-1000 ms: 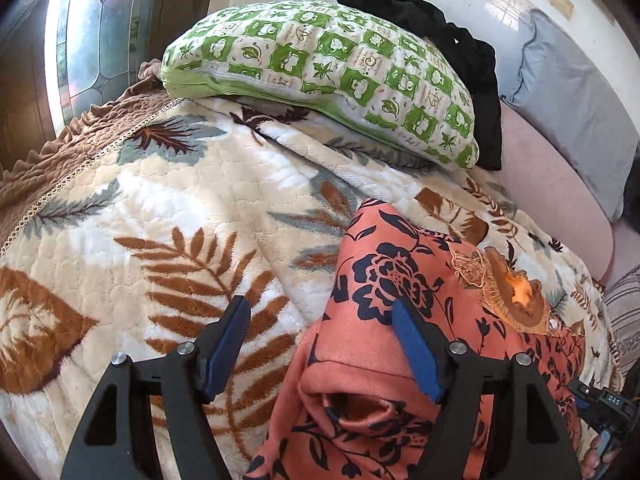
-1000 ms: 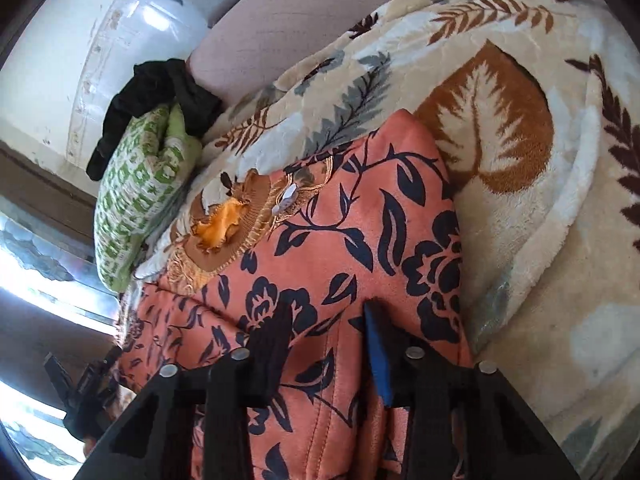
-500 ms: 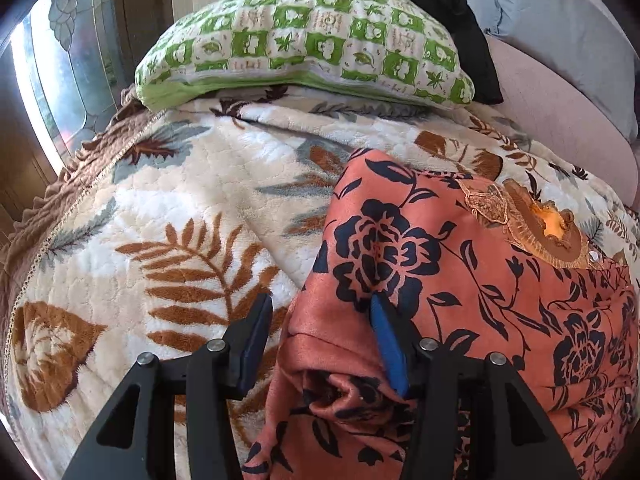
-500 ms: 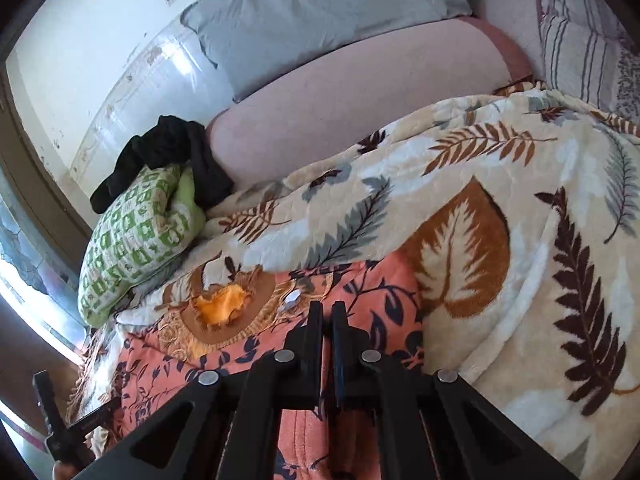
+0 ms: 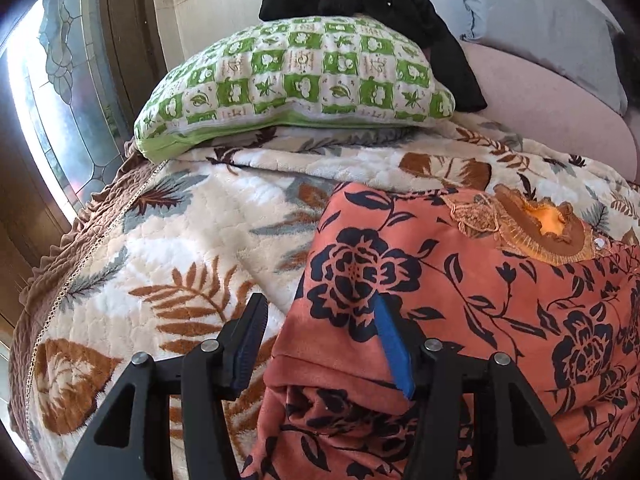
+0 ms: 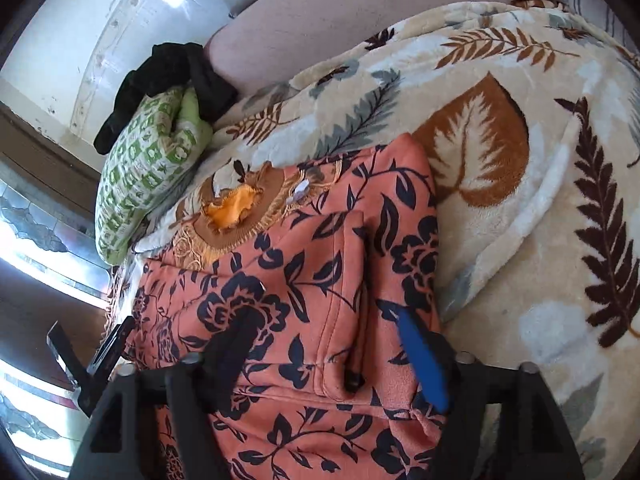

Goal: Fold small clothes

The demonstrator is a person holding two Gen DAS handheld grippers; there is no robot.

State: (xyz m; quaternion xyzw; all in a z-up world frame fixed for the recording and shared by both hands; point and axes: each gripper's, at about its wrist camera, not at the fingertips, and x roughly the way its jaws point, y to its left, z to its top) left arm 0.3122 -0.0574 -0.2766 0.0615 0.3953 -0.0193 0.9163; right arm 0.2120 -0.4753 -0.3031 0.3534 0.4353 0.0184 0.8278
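Right gripper (image 6: 328,332): your jaws have just sprung apart, releasing the folded sleeve, lower centre of the coral floral garment (image 6: 316,264); that fold is laid.

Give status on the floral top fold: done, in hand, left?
Done: both side edges of the orange floral top are folded inward over its front. In hand: nothing gripped; the right hand-held gripper has just opened, and the left hand-held gripper straddles the folded edge, open. Left: the crosswise fold toward the neckline.
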